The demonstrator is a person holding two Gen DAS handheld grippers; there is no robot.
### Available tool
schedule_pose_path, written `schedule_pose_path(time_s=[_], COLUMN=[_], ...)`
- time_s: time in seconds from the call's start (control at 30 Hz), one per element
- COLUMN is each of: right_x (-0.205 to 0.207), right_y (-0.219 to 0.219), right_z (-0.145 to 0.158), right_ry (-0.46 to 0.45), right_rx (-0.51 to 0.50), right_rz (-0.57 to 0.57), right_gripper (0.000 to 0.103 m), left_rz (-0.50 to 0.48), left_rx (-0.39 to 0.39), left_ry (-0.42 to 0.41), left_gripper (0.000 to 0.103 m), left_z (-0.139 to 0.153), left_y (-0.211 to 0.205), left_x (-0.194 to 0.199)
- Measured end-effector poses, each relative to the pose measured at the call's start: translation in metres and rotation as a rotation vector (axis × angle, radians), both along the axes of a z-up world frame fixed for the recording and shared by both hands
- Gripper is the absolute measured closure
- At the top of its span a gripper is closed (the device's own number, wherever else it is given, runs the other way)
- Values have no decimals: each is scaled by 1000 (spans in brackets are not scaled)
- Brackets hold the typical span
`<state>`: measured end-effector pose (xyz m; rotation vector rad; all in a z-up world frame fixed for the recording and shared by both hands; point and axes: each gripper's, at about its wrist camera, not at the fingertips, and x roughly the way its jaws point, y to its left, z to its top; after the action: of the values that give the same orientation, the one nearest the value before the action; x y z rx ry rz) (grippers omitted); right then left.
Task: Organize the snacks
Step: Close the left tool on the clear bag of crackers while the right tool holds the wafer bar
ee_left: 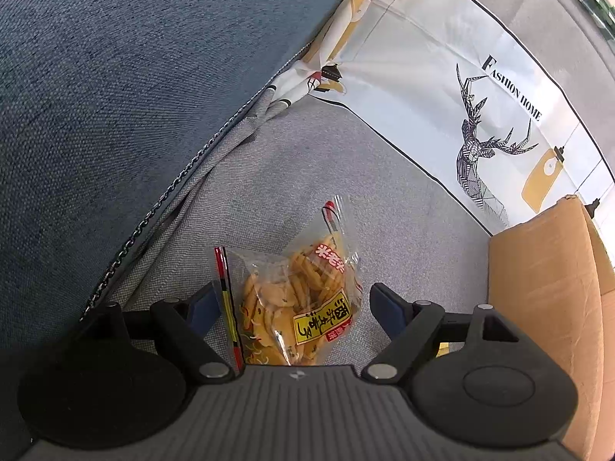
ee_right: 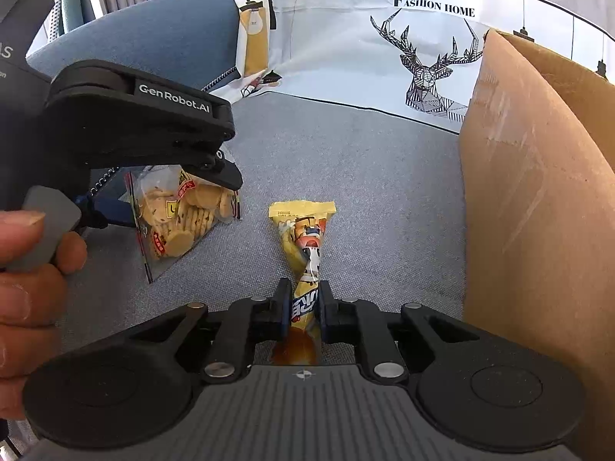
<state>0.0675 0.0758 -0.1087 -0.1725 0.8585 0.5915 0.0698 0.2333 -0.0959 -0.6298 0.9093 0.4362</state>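
A clear bag of round yellow crackers lies on the grey sofa seat. My left gripper stands open astride it, fingers wide on either side and not squeezing. In the right wrist view the same cracker bag lies under the left gripper, which a hand holds. A yellow snack packet with a cartoon print lies lengthwise on the seat. My right gripper is shut on its near part, and the packet is pinched narrow between the pads.
An open cardboard box stands on the seat at the right, also seen as the box. A white cloth with a deer print covers the backrest. The blue sofa arm rises at the left.
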Motion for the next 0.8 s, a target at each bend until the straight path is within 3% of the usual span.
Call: schedule_pose_path(time_s=[0.47, 0.8], right_x=[2, 3], right_y=[-1, 0], right_z=[4, 4], right_ry=[1, -4], right_rx=[8, 7], right_rz=[4, 3], right_gripper=[91, 91], left_rz=[-7, -26], left_rx=[5, 8], left_ry=[1, -9], left_gripper=[19, 35], left_z=[1, 1], left_y=[-1, 0], left_x=[1, 2])
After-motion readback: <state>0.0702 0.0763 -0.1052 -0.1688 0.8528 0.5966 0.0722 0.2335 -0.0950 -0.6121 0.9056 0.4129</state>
